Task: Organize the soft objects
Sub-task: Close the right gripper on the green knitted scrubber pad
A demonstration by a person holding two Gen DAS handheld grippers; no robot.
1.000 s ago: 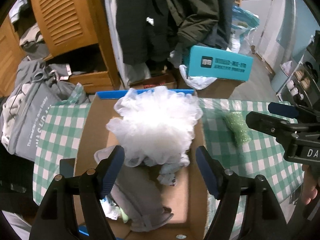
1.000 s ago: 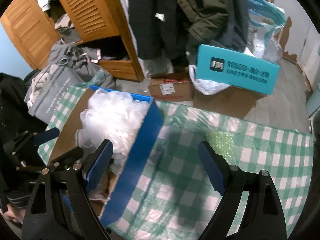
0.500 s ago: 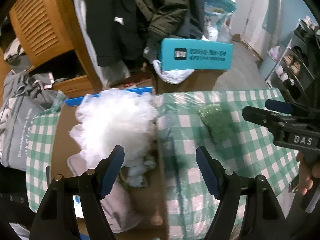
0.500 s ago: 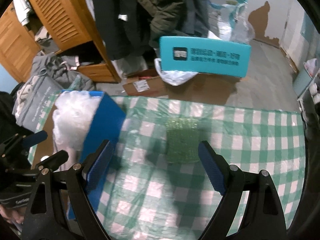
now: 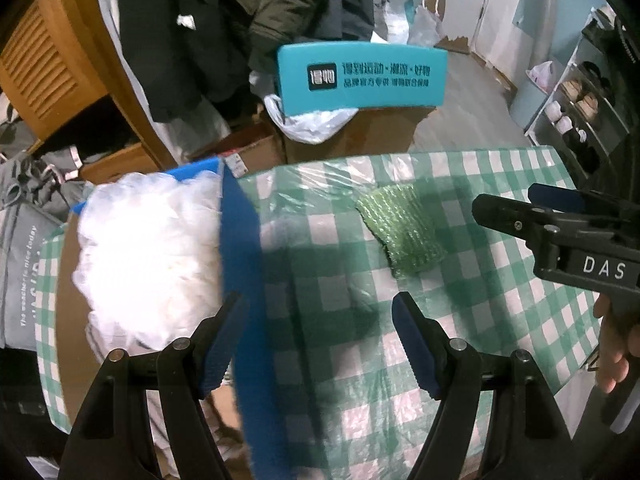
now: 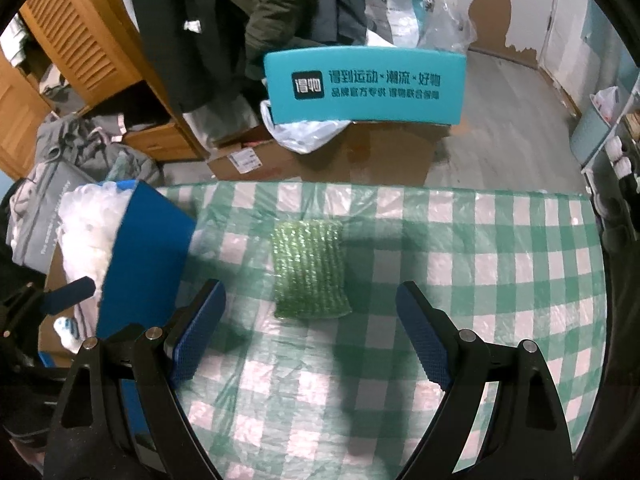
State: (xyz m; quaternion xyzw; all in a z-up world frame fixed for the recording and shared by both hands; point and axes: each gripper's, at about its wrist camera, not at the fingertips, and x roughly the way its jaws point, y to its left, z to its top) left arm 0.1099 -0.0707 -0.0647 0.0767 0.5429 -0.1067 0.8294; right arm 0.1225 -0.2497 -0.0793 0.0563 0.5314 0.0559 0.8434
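Both the left gripper (image 5: 320, 340) and right gripper (image 6: 310, 328) gape wide, empty, above the green checked tablecloth (image 6: 460, 264). The glittery green knitted scrub pad (image 6: 310, 270) lies at twelve o'clock between the right fingers. Only the left view shows the white mesh pouf (image 5: 148, 256) filling the blue-walled cardboard box (image 5: 240, 248) at ten o'clock.

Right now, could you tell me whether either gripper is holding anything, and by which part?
Nothing is held. The left gripper and right gripper are both open and empty; the green scouring pad lies untouched on the checked tablecloth.

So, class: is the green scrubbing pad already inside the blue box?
No, the green scrubbing pad lies on the checked tablecloth, beside the blue box.
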